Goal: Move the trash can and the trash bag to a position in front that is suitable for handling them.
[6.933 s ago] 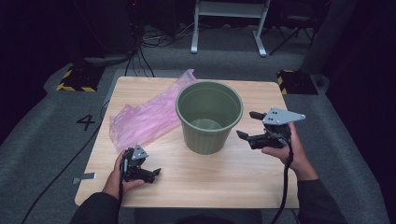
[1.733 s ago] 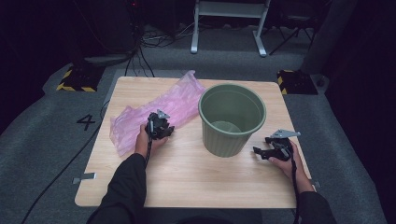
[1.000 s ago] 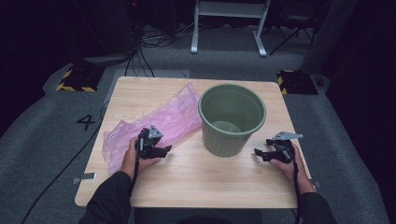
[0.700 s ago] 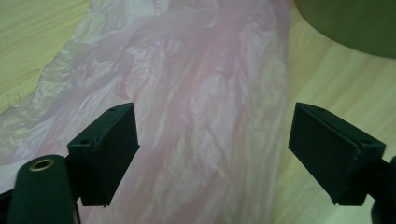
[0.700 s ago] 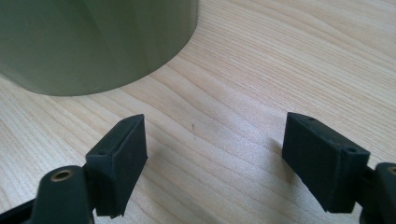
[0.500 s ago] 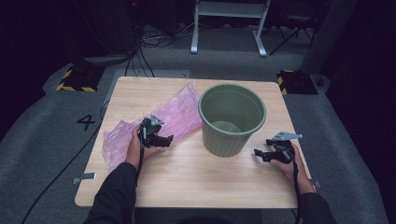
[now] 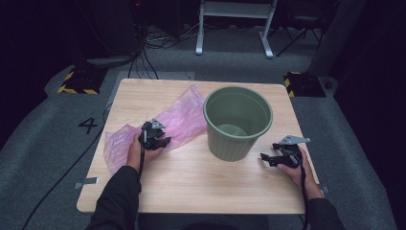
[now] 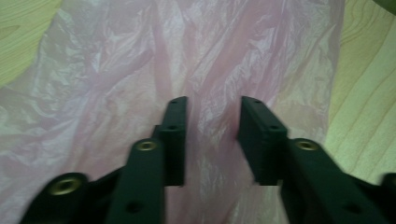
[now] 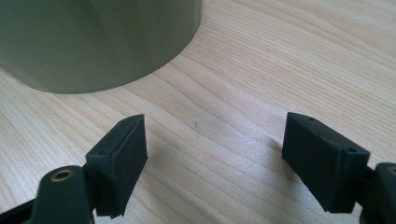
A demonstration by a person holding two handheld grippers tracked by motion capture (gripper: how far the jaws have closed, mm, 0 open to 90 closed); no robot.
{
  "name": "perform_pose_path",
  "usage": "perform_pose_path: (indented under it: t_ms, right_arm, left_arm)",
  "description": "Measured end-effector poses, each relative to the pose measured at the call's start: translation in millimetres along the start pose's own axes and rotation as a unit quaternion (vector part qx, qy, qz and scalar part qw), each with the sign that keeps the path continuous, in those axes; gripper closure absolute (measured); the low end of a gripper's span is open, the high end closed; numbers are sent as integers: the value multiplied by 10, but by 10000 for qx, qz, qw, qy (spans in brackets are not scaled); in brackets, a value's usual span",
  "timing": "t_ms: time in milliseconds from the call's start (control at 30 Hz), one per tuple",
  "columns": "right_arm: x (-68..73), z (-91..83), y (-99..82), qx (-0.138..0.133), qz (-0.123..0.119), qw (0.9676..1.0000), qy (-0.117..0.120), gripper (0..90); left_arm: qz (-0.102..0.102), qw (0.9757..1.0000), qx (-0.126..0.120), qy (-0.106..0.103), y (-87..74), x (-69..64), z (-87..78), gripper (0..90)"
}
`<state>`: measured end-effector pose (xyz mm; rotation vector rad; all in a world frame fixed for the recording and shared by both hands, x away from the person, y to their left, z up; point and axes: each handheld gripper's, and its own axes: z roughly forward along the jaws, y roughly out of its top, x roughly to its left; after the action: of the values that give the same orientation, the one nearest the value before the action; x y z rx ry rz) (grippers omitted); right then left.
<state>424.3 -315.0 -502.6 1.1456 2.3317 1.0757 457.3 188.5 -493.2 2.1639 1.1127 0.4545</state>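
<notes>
Table (image 7: 191, 187): pale wood, on grey carpet.
Bin (image 7: 238, 122): green, upright, mid-table.
Bag (image 7: 177, 120): pink plastic, flat, just left of bin.
Left gripper (image 8: 212, 140): over bag; jaws have just been closing, film between them, a gap remaining.
Right gripper (image 9: 212, 154): right of bin, jaws wide apart over bare wood.

A thin, translucent pink plastic bag (image 7: 158, 128) lay crumpled and mostly flat on the left half of the wooden worktop (image 7: 201, 187). Its far corner reached the side of the upright green plastic bin (image 7: 238, 122). A raised fold of film (image 8: 212, 116) stood bunched lengthwise.
</notes>
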Motion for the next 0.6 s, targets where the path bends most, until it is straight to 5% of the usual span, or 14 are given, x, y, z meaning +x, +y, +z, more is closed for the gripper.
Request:
perform_pose_path:
  t_ms: [200,500,600]
  right_arm:
    - [5,1,1,8,-11,10000,-21,221]
    - [-58,23,127,-157,159,9996,179,219]
    - [-74,42,285,-239,129,9996,9,232]
  left_arm:
    - [135,9997,-37,195,-43,20,-29,886]
    - [178,9994,-109,284,-109,38,-91,898]
    - [188,9994,-128,259,-129,45,-111,899]
